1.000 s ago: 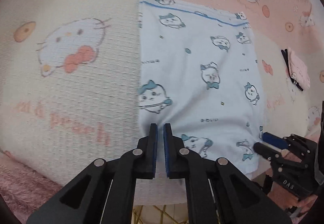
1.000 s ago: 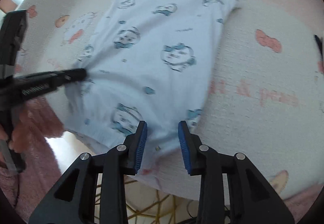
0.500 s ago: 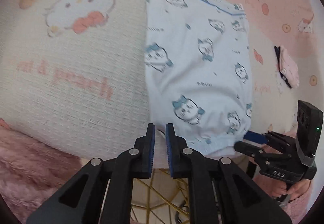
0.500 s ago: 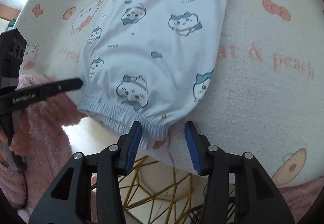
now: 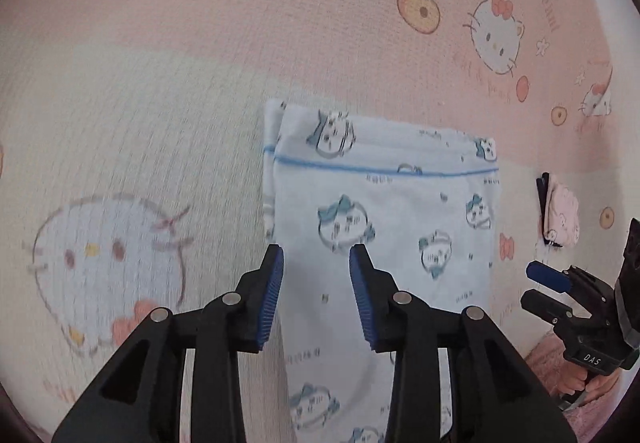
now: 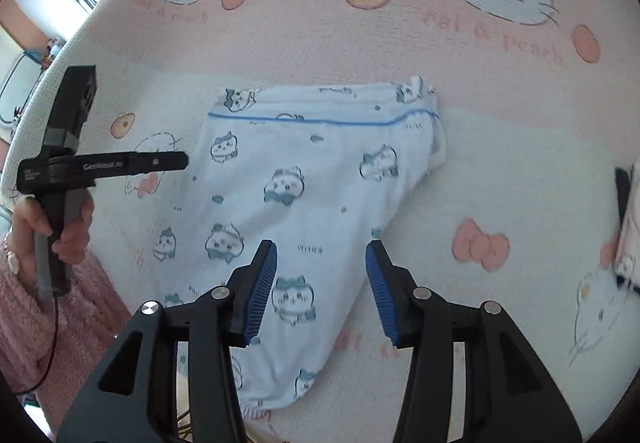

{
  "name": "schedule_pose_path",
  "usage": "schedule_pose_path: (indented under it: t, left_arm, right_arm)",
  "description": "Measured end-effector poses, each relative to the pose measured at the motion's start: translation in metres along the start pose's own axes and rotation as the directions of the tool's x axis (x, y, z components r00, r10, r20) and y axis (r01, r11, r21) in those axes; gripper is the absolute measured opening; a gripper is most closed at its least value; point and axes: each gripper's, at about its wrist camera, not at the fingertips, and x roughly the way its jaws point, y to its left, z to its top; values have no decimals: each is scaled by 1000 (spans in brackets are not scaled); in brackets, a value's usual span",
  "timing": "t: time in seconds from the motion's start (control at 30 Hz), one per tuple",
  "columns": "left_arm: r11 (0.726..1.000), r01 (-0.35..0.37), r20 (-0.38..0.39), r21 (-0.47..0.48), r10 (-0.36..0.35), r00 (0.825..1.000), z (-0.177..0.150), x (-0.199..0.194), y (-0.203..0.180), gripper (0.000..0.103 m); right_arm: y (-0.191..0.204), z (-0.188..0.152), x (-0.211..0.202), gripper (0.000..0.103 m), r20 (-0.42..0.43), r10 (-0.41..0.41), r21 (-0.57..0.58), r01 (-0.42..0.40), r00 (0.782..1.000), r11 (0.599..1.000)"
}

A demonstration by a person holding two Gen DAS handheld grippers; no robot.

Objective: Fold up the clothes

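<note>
A pale blue garment (image 5: pixel 384 227) printed with small cat faces lies flat on the pink and cream Hello Kitty blanket (image 5: pixel 160 115), with a thin blue line across its far end. My left gripper (image 5: pixel 316 287) hovers open above the garment's left edge, nothing between its blue pads. My right gripper (image 6: pixel 320 283) also stands open over the garment (image 6: pixel 304 179), near its right fold and elastic hem. The left gripper (image 6: pixel 176 161) appears from the side in the right wrist view, held by a hand. The right gripper (image 5: pixel 548 287) shows at the right edge of the left wrist view.
A small pink folded item with a black edge (image 5: pixel 560 211) lies on the blanket to the right of the garment. A person's hand (image 6: pixel 52 219) and pink fuzzy sleeve (image 6: pixel 60 323) are at the left. The blanket's near edge drops off below the garment's hem.
Both grippers have moved forward over the garment from its near hem. The left gripper went from shut to open; the right one has opened wider. The garment stays flat.
</note>
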Motion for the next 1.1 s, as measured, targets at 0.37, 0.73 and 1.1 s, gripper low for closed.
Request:
schedule_pose_path:
  t: [0.37, 0.73, 1.1]
  left_arm:
    - [997, 19, 27, 79, -21, 999, 72, 23, 17, 28]
    - [985, -49, 43, 165, 43, 998, 44, -9, -19, 28]
    - [997, 74, -122, 6, -72, 990, -113, -16, -38, 28]
  right_arm:
    - [-51, 68, 88, 44, -41, -76, 110, 80, 996, 991]
    - [-58, 54, 56, 40, 48, 7, 222, -17, 999, 975]
    - [51, -82, 38, 41, -55, 97, 131, -89, 994, 987]
